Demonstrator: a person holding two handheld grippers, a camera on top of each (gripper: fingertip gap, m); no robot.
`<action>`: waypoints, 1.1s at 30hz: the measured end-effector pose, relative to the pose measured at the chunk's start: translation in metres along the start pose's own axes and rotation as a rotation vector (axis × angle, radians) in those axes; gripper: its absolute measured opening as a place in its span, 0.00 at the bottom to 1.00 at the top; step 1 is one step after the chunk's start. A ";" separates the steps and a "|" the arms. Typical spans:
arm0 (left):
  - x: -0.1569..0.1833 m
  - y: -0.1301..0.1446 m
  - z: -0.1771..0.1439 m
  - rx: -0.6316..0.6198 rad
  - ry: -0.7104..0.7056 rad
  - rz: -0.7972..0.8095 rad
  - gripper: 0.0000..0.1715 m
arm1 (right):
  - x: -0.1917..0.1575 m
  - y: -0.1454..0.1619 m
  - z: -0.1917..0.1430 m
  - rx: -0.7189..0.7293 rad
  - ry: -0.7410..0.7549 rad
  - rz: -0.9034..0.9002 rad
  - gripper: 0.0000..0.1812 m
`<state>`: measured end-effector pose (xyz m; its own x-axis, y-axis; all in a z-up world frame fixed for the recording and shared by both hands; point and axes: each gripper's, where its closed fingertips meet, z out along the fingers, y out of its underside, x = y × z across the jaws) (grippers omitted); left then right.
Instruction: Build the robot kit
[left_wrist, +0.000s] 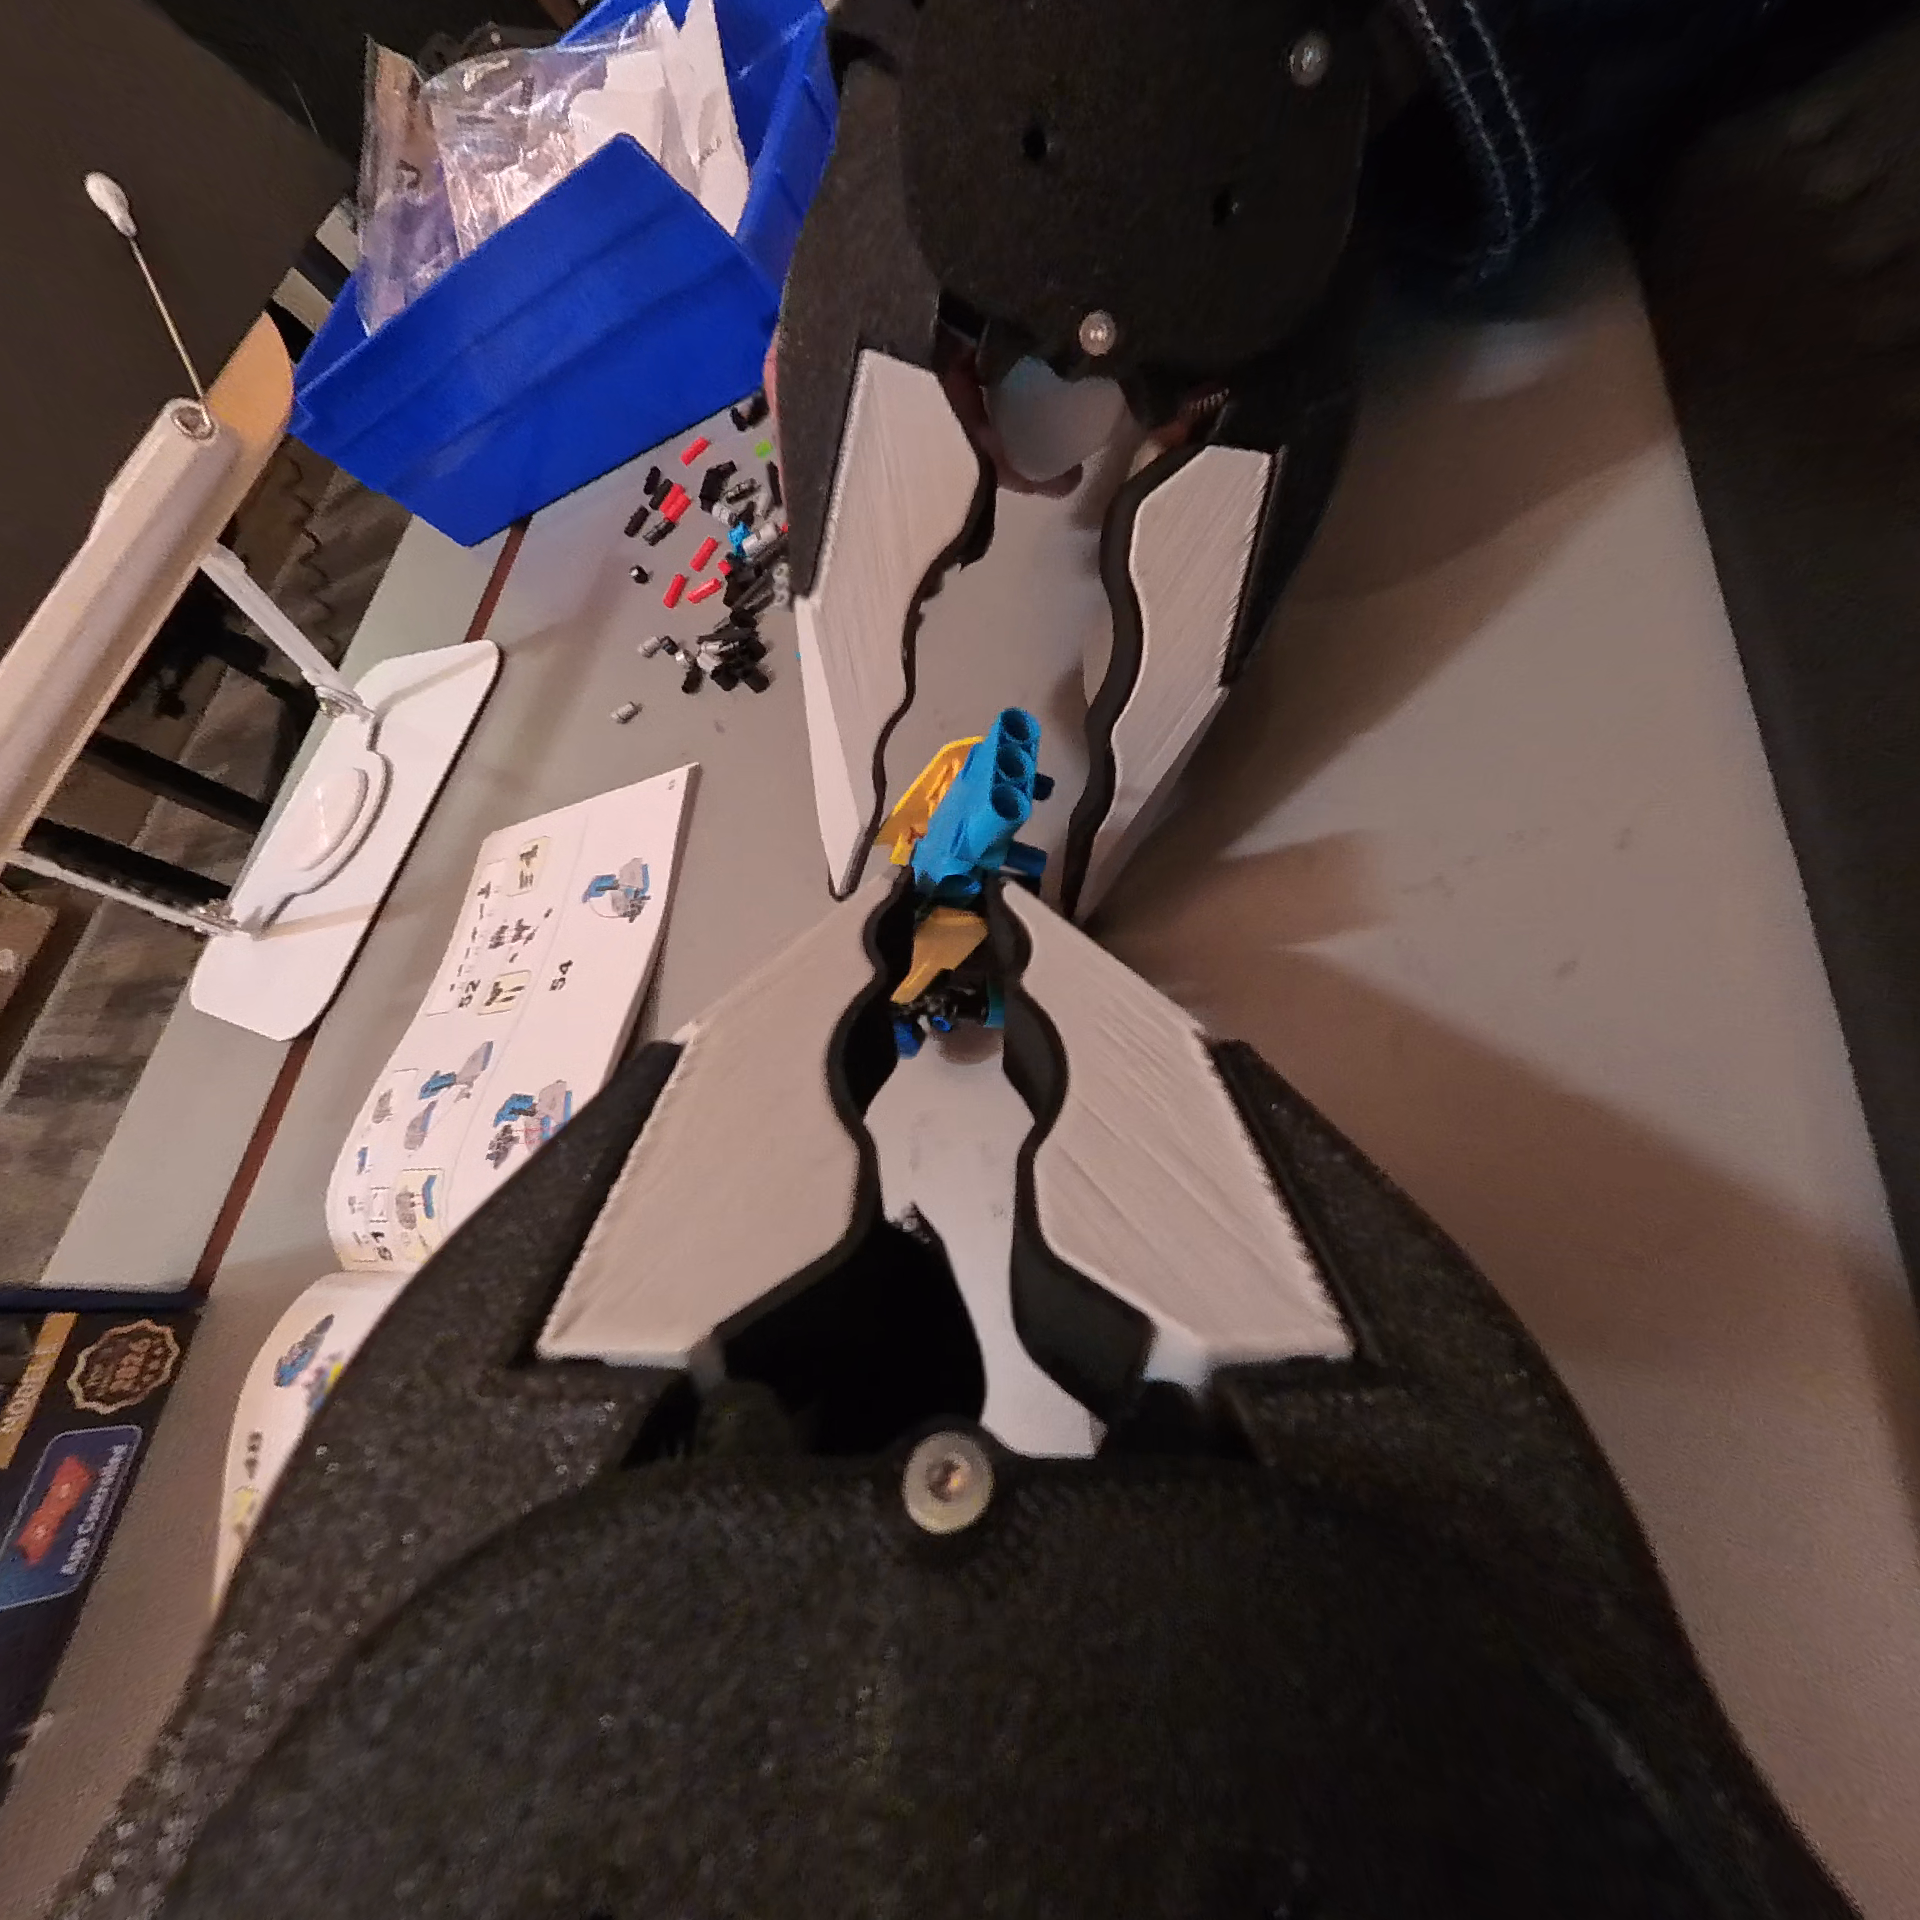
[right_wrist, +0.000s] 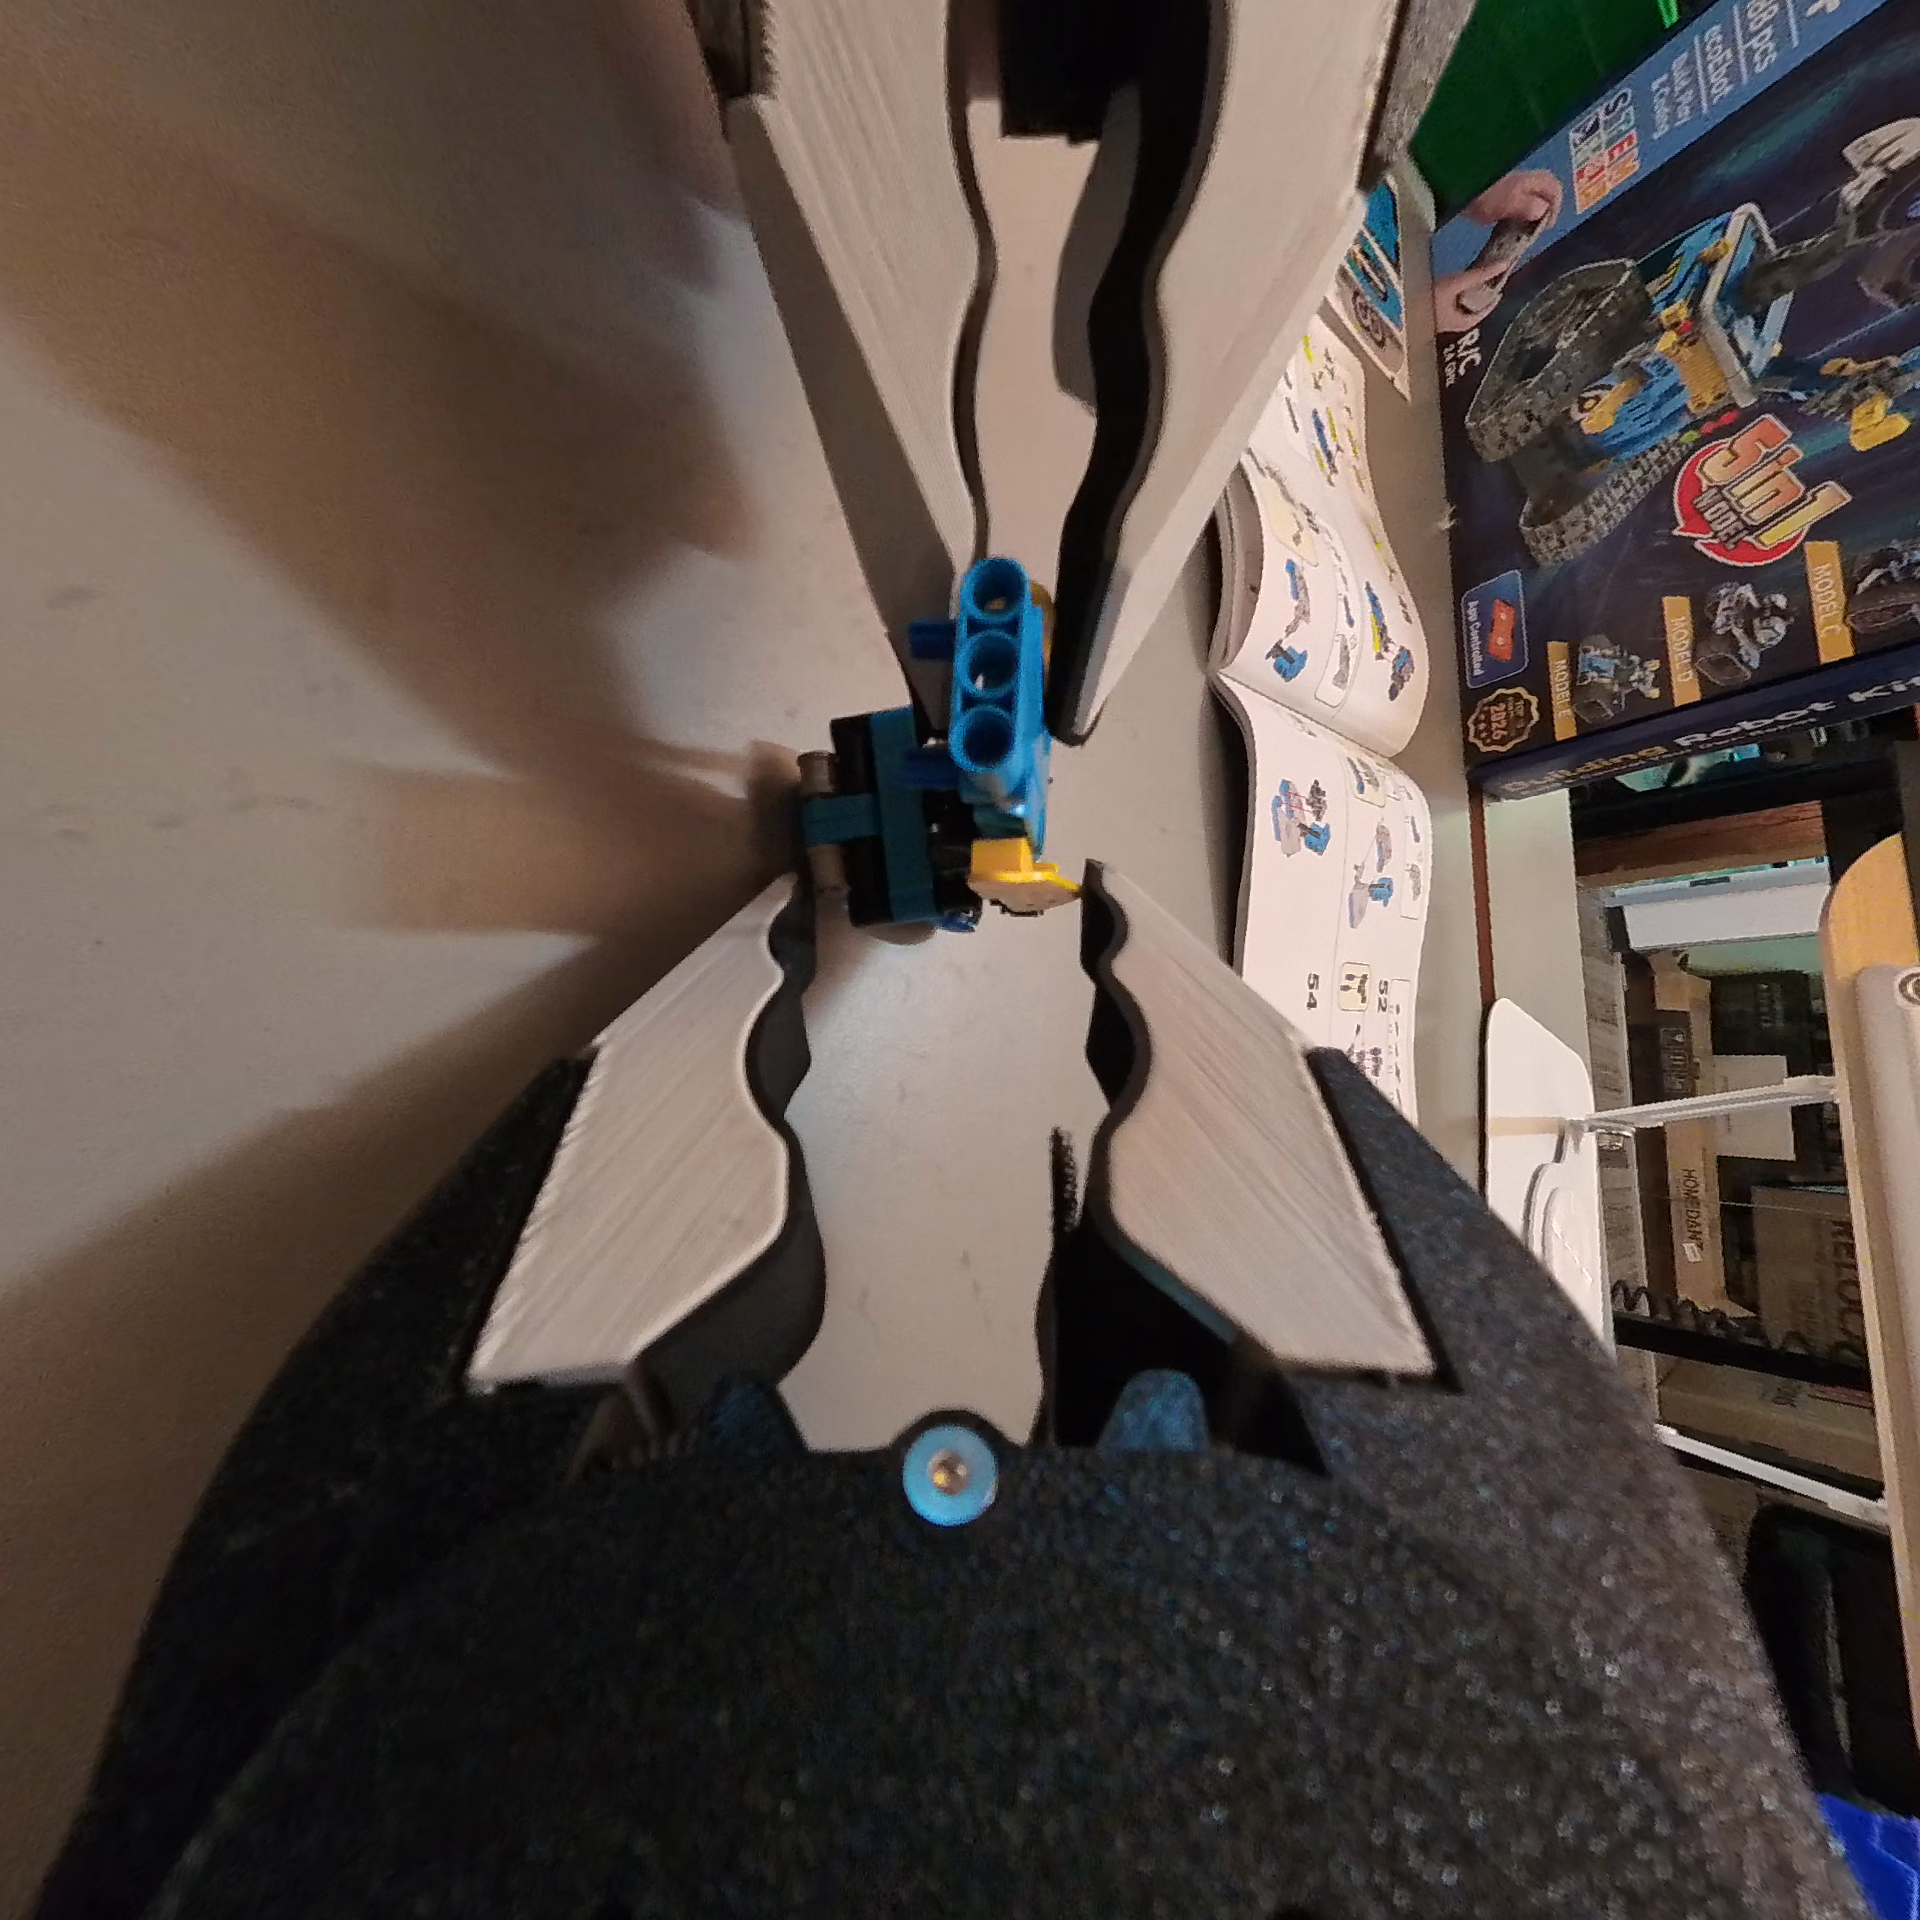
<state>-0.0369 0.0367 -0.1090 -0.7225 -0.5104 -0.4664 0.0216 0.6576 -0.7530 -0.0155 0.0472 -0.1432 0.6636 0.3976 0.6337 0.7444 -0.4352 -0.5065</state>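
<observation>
Blue-and-yellow brick assembly sits pinched in the left tool, before the right tool's parted tips.

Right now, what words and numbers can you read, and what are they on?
I can't read writing out, only say where it is.
Instruction booklet: step numbers beside small drawings.
Toy box: large lettering, badges and labels.
Cardboard boxes on shelves: sideways print.
Plastic bags in the blue bin: print too blurred.
Brick model: no writing visible.
</observation>
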 end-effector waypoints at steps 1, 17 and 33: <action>0.001 0.000 0.000 0.014 -0.002 0.017 0.08 | 0.000 0.000 0.000 0.000 0.000 -0.002 0.28; -0.006 0.031 0.011 -0.081 -0.065 0.243 0.39 | -0.001 0.000 -0.002 0.013 -0.065 0.070 0.28; 0.003 0.038 0.016 -0.119 -0.020 0.213 0.24 | -0.001 0.000 -0.005 0.004 -0.106 0.086 0.25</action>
<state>-0.0269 0.0518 -0.1464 -0.6963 -0.3634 -0.6190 0.0892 0.8119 -0.5770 -0.0167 0.0429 -0.1413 0.7288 0.4419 0.5230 0.6847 -0.4680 -0.5587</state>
